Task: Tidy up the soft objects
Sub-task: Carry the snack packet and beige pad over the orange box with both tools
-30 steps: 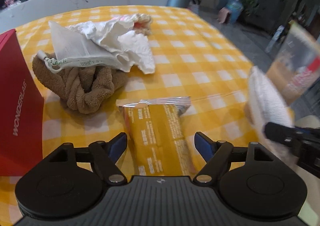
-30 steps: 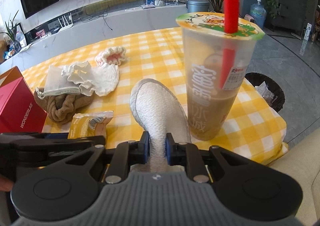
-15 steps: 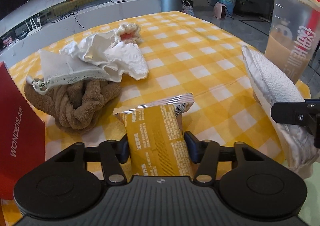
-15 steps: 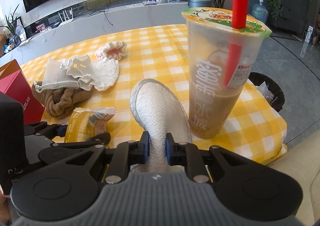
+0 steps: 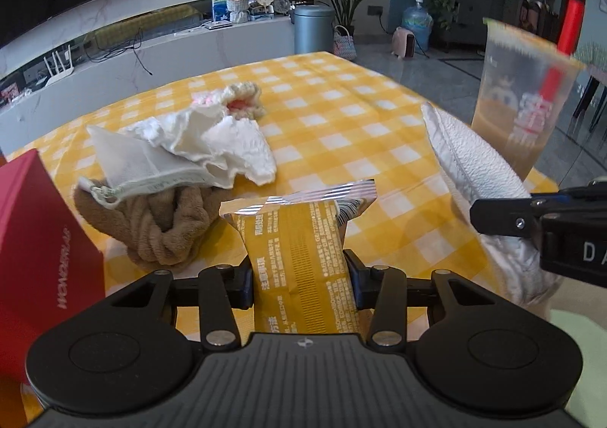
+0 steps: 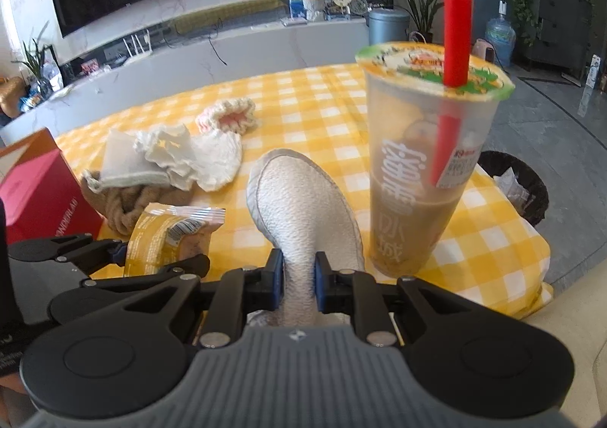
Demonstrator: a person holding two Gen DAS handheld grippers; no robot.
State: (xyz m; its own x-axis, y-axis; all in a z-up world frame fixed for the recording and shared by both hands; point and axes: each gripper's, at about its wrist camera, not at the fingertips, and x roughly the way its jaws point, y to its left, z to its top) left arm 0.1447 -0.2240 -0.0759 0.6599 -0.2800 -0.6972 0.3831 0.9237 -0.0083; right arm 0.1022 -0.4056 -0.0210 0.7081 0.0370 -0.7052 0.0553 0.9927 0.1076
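A yellow snack packet stands up between the pads of my left gripper. Its jaws are closing and both pads press its sides. The packet is lifted off the checked tablecloth. My right gripper is shut on the heel end of a white textured slipper, whose toe rests on the cloth. In the left wrist view the slipper lies at the right. A knotted brown towel lies under crumpled white cloths, with a cream and pink crocheted piece behind.
A tall milk tea cup with a red straw stands right beside the slipper. A red box stands at the left table edge. A black waste bin sits on the floor past the right edge.
My left gripper went from open around the packet to closed on it, then rose and tipped the packet upward. The right gripper and the slipper stayed put.
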